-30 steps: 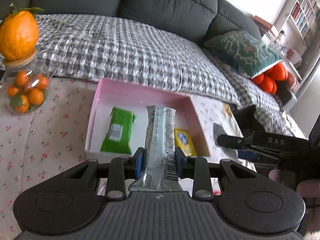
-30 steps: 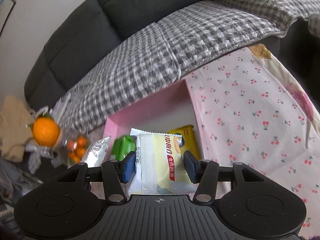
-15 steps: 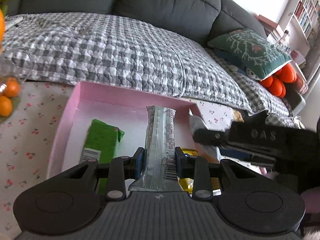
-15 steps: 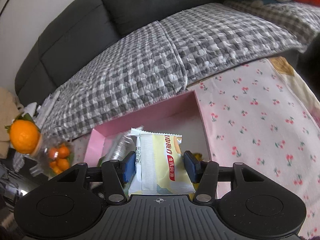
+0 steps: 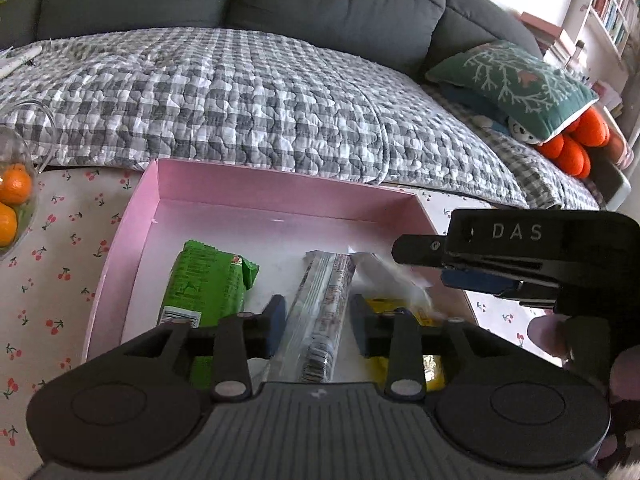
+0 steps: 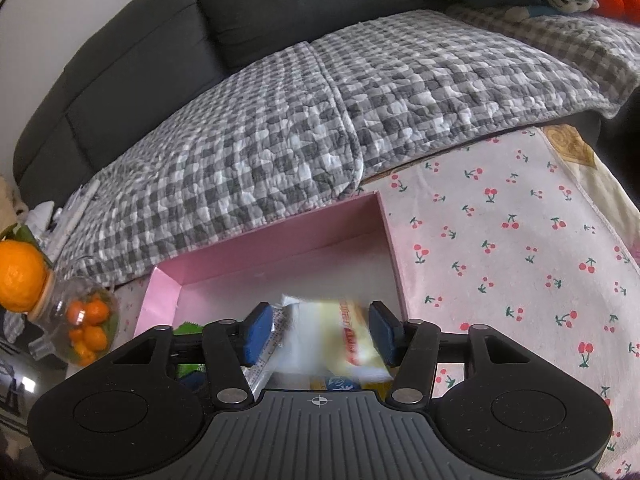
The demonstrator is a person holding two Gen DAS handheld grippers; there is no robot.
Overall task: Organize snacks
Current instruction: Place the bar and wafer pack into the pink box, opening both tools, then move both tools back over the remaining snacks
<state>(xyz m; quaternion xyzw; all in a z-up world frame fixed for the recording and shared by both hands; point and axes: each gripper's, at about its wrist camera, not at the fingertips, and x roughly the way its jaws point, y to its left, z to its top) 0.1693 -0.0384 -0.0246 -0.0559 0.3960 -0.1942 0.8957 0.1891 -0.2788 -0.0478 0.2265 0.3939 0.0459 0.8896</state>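
The pink box [image 5: 280, 184] lies on the cherry-print cloth, holding a green packet [image 5: 204, 284] and a yellow packet [image 5: 400, 308]. My left gripper [image 5: 316, 326] hovers over its near part with its jaws opening. The silver bar [image 5: 324, 300] slants down between the pads, loose, its far end on the box floor. My right gripper [image 6: 320, 332] is over the box [image 6: 280, 236] too, jaws opening. The blurred white-and-yellow packet [image 6: 332, 336] drops between its pads. In the left wrist view the right gripper [image 5: 420, 262] reaches in from the right, above that packet [image 5: 388, 276].
A glass jar of small oranges [image 6: 86, 328] with a large orange [image 6: 20, 276] on its lid stands left of the box. A grey sofa with a checked quilt [image 5: 260, 100] runs behind the table. The cherry cloth [image 6: 500, 248] stretches right of the box. A hand [image 5: 544, 332] holds the right gripper.
Both grippers came down over the pink box and their jaws widened. The silver bar and the white-and-yellow packet, gripped upright before, have slipped down from between the pads.
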